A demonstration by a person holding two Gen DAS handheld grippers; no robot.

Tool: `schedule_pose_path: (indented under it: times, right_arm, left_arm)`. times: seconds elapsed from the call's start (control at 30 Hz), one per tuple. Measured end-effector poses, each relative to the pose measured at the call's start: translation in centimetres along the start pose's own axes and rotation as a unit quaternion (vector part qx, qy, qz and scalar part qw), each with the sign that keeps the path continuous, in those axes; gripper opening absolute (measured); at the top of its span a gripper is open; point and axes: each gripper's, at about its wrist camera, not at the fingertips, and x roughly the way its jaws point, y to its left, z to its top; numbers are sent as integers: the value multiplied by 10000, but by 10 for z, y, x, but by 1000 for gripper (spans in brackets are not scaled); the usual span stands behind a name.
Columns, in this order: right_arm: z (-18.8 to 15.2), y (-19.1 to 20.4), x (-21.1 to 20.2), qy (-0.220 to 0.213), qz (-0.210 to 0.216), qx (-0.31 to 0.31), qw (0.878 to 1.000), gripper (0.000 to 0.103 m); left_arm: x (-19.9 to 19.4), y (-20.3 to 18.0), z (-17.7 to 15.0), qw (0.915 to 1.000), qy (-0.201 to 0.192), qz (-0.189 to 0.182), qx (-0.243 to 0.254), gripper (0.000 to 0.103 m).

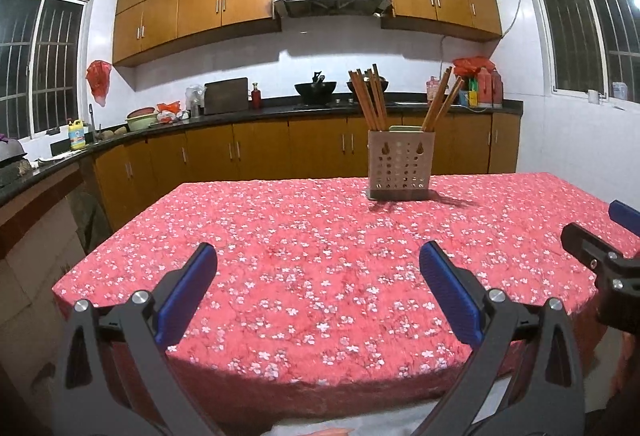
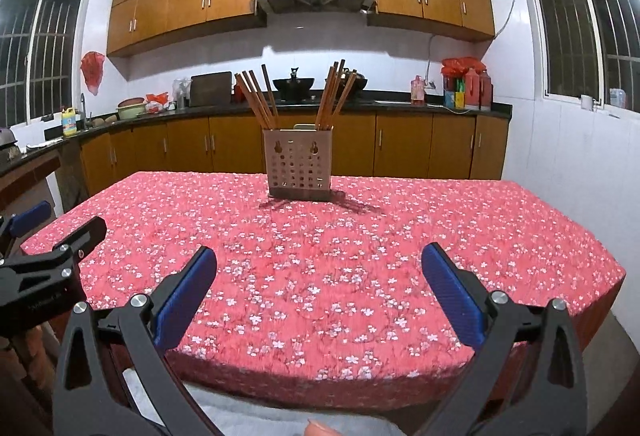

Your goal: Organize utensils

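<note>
Holding both grippers (image 1: 318, 268) (image 2: 319, 270) spread, empty; chopsticks (image 2: 296, 98) stand in caddy (image 2: 298, 172), seemingly two bunches; table (image 2: 400, 256) bare.

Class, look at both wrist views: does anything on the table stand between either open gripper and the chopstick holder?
Nothing visible does. Only bare floral tablecloth lies between the left gripper, the right gripper and the chopstick holder.

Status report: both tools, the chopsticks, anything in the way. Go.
Left tool open, empty; right tool open, empty. Chopsticks upright in two bunches in the perforated holder on the floral tablecloth. Nothing between tools and holder.
</note>
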Motion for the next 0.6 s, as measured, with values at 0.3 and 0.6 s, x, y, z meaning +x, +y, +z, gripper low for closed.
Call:
schedule_pose_path:
  times: [0.3, 0.6]
  right_arm:
    - [-5, 6, -3, 23, -28, -59, 10000, 101]
    - [-7, 9, -2, 64, -95, -56, 9999, 101]
  left_arm:
    - [3, 4, -7, 9999, 128, 2, -96, 99]
    - [2, 3, -12, 9998, 174, -9, -95, 99]
